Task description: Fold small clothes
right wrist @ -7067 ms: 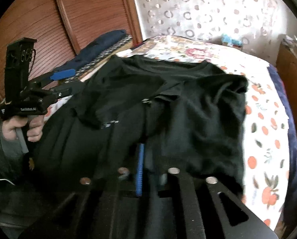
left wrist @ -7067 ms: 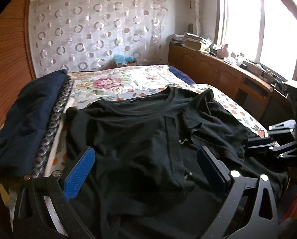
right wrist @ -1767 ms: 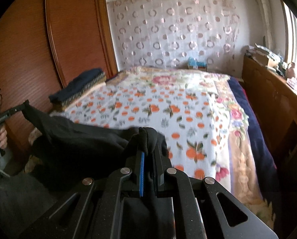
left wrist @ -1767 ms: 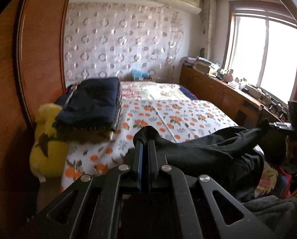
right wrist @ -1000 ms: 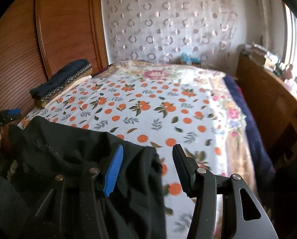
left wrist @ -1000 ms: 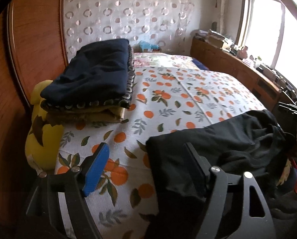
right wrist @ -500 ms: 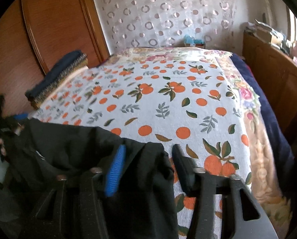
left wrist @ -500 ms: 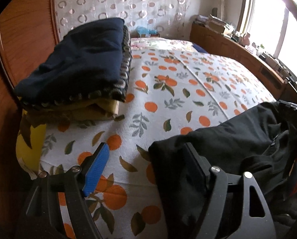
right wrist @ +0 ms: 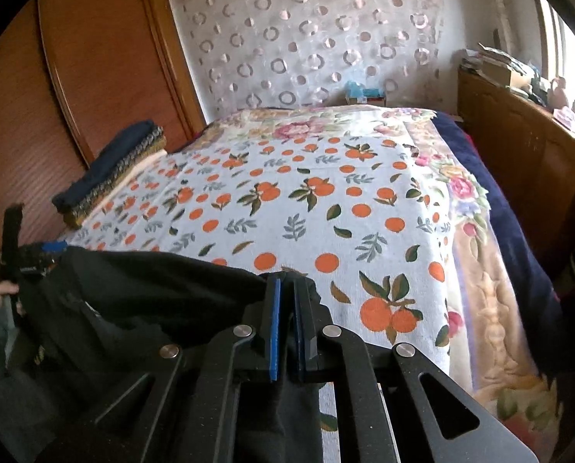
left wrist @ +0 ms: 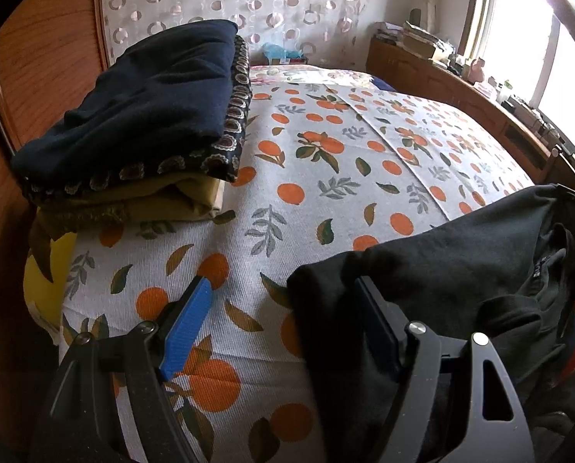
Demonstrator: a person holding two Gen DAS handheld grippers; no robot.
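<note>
A black garment (left wrist: 461, 270) lies bunched along the near edge of the bed, spilling off it toward the person. My left gripper (left wrist: 283, 308) is open. The garment's left corner lies loosely against its right finger (left wrist: 376, 324), and the blue pad (left wrist: 187, 320) hangs over bare sheet. In the right wrist view the garment (right wrist: 141, 293) stretches left to the left gripper (right wrist: 21, 258), held by a hand (right wrist: 0, 293). My right gripper (right wrist: 287, 281) is closing, its pads pinching the garment's right edge.
The bed (right wrist: 326, 208) has an orange-print sheet. A stack of folded clothes (left wrist: 144, 115) sits at its left side by the wooden wardrobe (right wrist: 75, 77), with a yellow pillow (left wrist: 44, 270) below it. A wooden cabinet (right wrist: 519, 162) runs along the right.
The right gripper's jaws went from wide apart to shut on the garment's edge. Both grippers sank a little toward the bed. The left gripper stayed open.
</note>
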